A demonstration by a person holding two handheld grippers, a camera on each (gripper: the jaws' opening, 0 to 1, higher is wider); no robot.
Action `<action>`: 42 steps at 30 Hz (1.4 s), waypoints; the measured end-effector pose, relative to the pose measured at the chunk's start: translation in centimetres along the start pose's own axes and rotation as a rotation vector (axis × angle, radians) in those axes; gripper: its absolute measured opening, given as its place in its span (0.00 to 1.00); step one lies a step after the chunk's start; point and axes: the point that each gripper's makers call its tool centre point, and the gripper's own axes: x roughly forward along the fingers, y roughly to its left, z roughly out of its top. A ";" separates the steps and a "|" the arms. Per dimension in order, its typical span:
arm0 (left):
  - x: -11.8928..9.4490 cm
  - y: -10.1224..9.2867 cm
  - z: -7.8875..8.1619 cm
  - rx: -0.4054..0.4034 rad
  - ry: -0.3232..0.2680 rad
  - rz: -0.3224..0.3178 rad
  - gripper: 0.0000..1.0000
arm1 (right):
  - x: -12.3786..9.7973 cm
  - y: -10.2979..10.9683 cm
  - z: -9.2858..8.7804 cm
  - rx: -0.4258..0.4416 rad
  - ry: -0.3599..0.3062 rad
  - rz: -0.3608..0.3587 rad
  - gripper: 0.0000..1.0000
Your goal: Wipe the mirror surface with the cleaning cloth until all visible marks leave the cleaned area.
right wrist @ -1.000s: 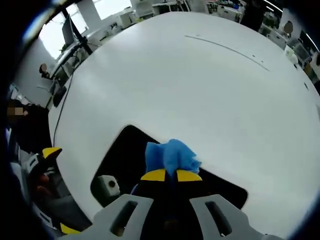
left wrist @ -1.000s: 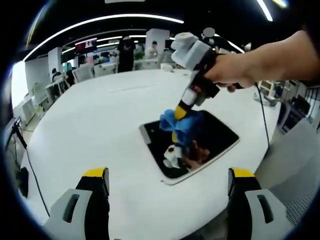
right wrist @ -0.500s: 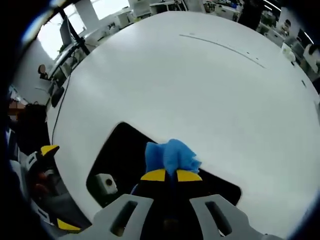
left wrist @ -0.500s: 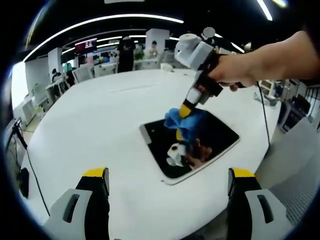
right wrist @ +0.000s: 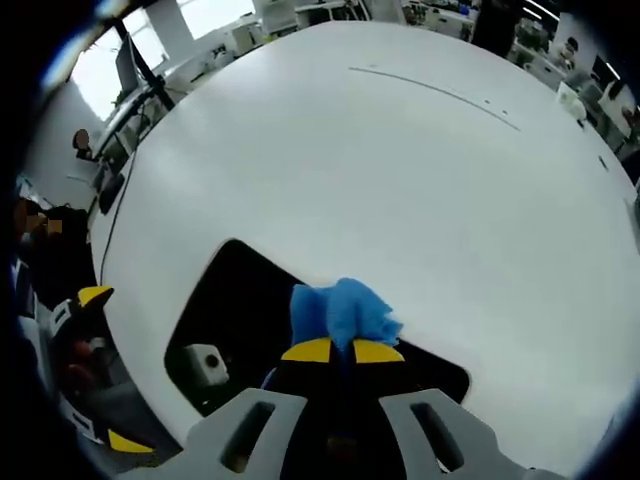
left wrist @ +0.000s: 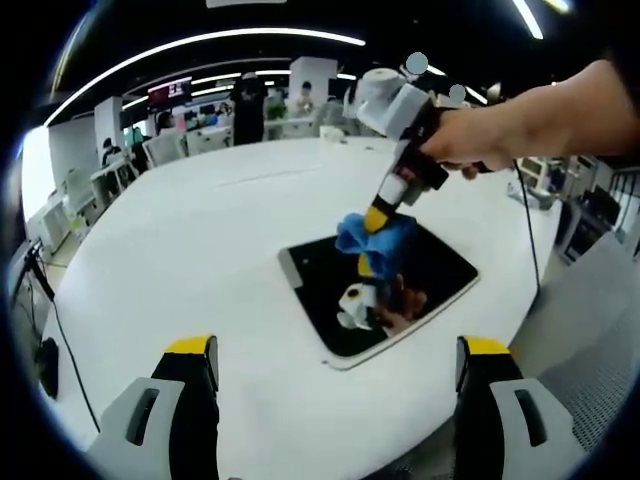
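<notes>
A dark rectangular mirror (left wrist: pixel 345 300) with a pale rim lies flat on the white round table (left wrist: pixel 180 260). My right gripper (left wrist: pixel 376 219), held by a hand, is shut on a blue cleaning cloth (left wrist: pixel 378 236) that rests on the mirror's far part. In the right gripper view the cloth (right wrist: pixel 340 310) bunches out past the yellow-tipped gripper (right wrist: pixel 342 351), over the far edge of the mirror (right wrist: pixel 230 310). My left gripper (left wrist: pixel 335 352) stands open at the near table edge, well short of the mirror, with nothing between its fingers.
The table (right wrist: pixel 400 170) spreads wide and white around the mirror. A cable (left wrist: pixel 528 240) hangs off the table's right side. Desks, chairs and people stand in the office beyond (left wrist: pixel 190 120).
My right gripper with the cloth has slid a little toward the mirror's far edge. The left gripper has stayed where it was.
</notes>
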 end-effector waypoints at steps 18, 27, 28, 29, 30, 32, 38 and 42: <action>-0.1 0.1 0.2 0.003 -0.007 0.004 0.99 | -0.7 0.9 -1.3 -0.013 -0.016 -0.021 0.00; -0.2 0.2 0.3 0.007 -0.010 0.010 0.99 | -0.6 1.2 -1.8 -0.005 -0.024 -0.020 0.00; -0.2 0.2 0.3 0.007 -0.010 0.011 0.99 | -0.6 1.3 -1.9 -0.004 -0.025 -0.019 0.00; -0.2 0.2 0.2 0.007 -0.010 0.011 0.99 | -0.6 1.3 -2.0 -0.003 -0.027 -0.019 0.00; -0.2 0.2 0.2 0.008 -0.010 0.012 0.99 | -0.4 1.2 -2.0 -0.001 -0.028 -0.018 0.00; -0.2 0.3 0.3 0.008 -0.011 0.014 0.99 | -0.4 1.3 -2.1 0.001 -0.031 -0.018 0.00; -0.2 0.5 0.3 0.011 -0.016 0.023 0.99 | -0.7 1.8 -2.7 0.004 -0.037 -0.017 0.00; -0.3 0.6 0.4 0.009 -0.022 0.027 0.99 | -0.8 2.0 -3.0 0.005 -0.040 -0.016 0.00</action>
